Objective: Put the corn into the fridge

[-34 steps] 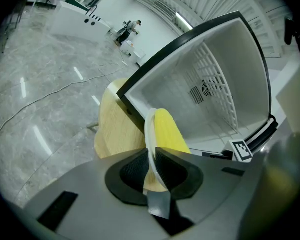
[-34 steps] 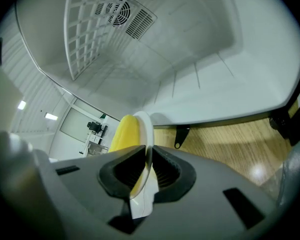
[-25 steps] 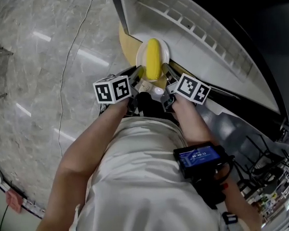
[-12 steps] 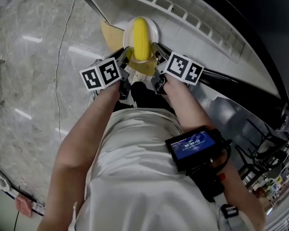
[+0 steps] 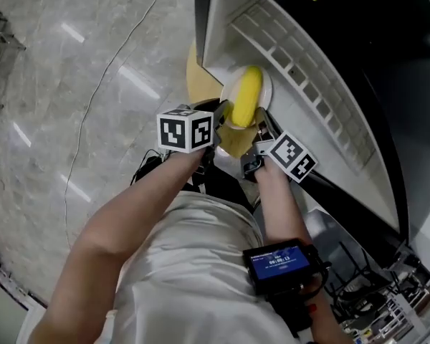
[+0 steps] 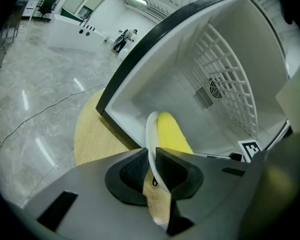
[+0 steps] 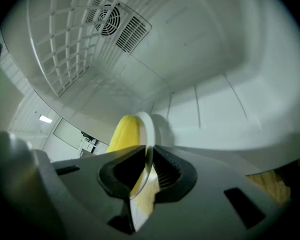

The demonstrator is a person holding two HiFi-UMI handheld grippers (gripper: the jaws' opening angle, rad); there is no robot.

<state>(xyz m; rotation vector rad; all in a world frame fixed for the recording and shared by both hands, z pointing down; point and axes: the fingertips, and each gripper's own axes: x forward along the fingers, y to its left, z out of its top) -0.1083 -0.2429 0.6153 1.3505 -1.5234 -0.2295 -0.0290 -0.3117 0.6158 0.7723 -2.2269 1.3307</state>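
The corn (image 5: 247, 92) is lying on a white plate (image 5: 266, 95), long and yellow, and filling most of it. The plate is being held up in the air, right at the open mouth of the fridge (image 5: 308, 120), over its white inside.

The left tongs (image 5: 218, 117) are pinching the plate's left rim. In the left gripper view the thin white rim (image 6: 151, 134) is sitting tight between the two dark pads (image 6: 167, 166), and the corn (image 6: 172, 136) is lying just past them on the right. The right tongs (image 5: 261, 131) are squeezing the opposite rim. In the right gripper view the rim (image 7: 147, 129) is clamped between the pads (image 7: 165, 171), with the corn (image 7: 124, 134) showing on the left. So the corn is lying between the two tongs, and neither one is touching it.

The fridge's dark front edge (image 6: 140, 59) is standing just left of the plate. Deeper inside, a white wire rack (image 7: 65, 49) is standing against a wall, and a round fan grille (image 7: 109, 19) is sitting beside it. A round wooden top (image 5: 197, 84) is poking out from under the fridge's corner, below the plate. All around it, shiny grey floor (image 5: 72, 84) is spreading out. A small screen (image 5: 279, 260) is glowing blue on the person's right arm. Far off across the room, two people (image 6: 125, 36) are standing.
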